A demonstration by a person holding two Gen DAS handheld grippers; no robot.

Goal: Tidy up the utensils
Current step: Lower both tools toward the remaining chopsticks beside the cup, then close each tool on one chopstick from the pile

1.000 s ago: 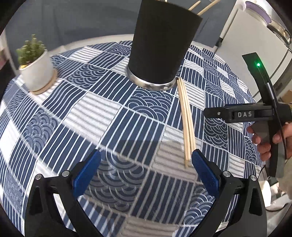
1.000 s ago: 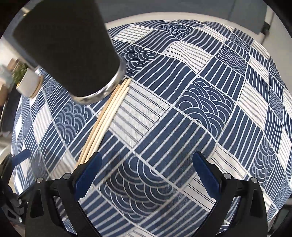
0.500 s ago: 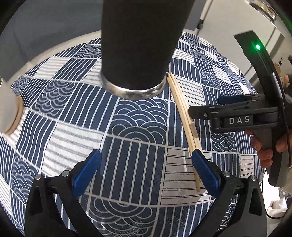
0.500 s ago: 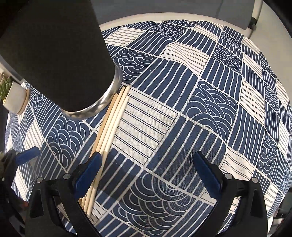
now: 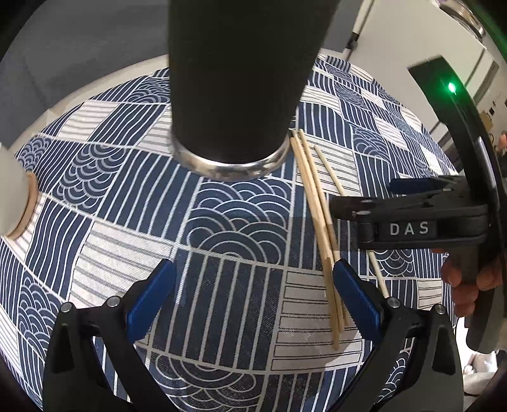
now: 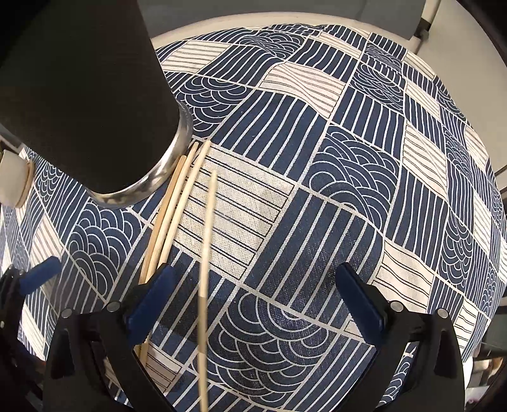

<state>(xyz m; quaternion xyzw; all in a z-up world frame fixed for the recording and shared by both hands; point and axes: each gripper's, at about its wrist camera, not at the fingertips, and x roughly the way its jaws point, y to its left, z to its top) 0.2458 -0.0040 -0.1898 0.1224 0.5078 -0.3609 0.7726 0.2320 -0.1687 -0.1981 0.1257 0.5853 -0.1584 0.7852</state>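
Observation:
A tall black cup [image 5: 237, 79] with a steel base stands on the blue and white patterned cloth; it also shows in the right wrist view [image 6: 82, 95]. Several wooden chopsticks [image 5: 313, 202] lie bunched to the right of its base. One chopstick [image 6: 207, 269] lies apart from the bunch [image 6: 171, 206], between my right gripper's fingers. My left gripper [image 5: 253, 301] is open and empty, its right finger beside the bunch. My right gripper [image 6: 253, 301] is open, low over the cloth; it shows from the side in the left wrist view [image 5: 408, 206].
A white plant pot [image 5: 12, 196] on a wooden coaster stands at the left of the table. The table's rounded edge [image 6: 285, 22] runs along the far side. A white cabinet [image 5: 412, 38] stands beyond the table at right.
Both grippers have moved closer to the cup and chopsticks. One chopstick has separated from the bunch and now lies between my right gripper's fingers.

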